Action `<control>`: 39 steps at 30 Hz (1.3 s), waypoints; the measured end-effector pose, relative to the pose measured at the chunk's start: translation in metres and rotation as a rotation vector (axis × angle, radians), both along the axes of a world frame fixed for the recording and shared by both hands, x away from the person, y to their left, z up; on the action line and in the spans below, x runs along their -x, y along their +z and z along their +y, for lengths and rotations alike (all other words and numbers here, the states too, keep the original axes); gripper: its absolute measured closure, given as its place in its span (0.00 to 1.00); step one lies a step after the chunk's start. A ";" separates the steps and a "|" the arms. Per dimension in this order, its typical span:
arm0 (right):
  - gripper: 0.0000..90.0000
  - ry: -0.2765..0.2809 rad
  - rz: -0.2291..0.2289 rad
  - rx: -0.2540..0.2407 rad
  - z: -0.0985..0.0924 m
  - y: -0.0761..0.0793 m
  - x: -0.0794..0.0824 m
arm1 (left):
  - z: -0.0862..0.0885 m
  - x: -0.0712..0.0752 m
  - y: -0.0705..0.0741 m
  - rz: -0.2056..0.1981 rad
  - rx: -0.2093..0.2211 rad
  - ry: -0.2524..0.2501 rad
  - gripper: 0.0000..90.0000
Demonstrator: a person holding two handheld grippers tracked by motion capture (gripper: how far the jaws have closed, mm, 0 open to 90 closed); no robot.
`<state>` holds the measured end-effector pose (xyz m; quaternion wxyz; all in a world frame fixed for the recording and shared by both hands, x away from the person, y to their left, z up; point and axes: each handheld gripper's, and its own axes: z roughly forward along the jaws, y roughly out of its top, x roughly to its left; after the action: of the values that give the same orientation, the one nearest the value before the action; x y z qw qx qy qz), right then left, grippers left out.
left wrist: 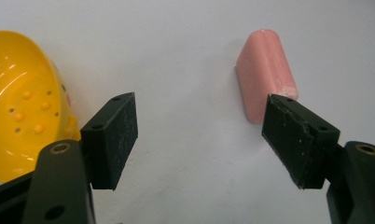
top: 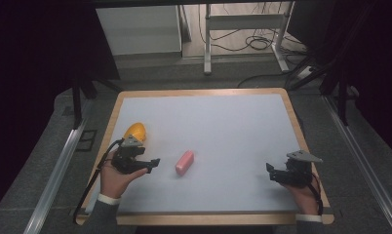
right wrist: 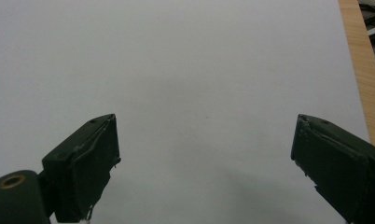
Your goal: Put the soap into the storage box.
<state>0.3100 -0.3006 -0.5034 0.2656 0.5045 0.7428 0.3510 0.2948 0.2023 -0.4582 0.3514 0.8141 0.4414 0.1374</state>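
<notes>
The pink block [top: 185, 162] is taken as the landmark. It is laid flat on the white surface [top: 223, 131], slightly left of the middle and toward the near edge, with its long axis angled away from the person.

The left hand-held gripper [top: 155, 163] is held just to the left of the pink block, with its jaws pointed toward the block and kept apart from it. In the left gripper view, the jaws are seen spread wide with only bare surface between the pads; the pink block [left wrist: 266, 70] is located just beyond the right-hand pad, and contact cannot be confirmed from that view. The left hand-held gripper is therefore released, and nothing is grasped.

A yellow bowl-shaped object [top: 135, 131] with small holes is positioned to the left of the pink block and farther from the person, just behind the left hand-held gripper. In the left gripper view, it [left wrist: 22, 102] is seen beside the left-hand pad.

The right hand-held gripper [top: 271, 171] is held well to the right of the pink block, near the wooden border [top: 301, 131] of the surface. Its jaws are spread wide over bare white surface, and nothing is grasped.
</notes>
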 end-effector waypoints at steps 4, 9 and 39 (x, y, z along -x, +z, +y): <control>0.08 -0.004 -0.004 -0.002 -0.001 0.001 0.000 | -0.005 -0.001 0.000 0.004 -0.002 -0.012 0.30; 0.08 -0.009 -0.006 0.001 -0.002 0.002 0.001 | -0.013 -0.005 0.001 0.004 -0.017 -0.020 0.30; 0.08 -0.011 0.004 0.022 0.000 -0.002 -0.001 | -0.057 -0.033 0.010 0.034 -0.061 -0.064 0.28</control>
<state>0.3109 -0.3002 -0.5052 0.2716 0.5064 0.7444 0.3401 0.3281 0.1451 -0.4484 0.3230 0.8403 0.4168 0.1256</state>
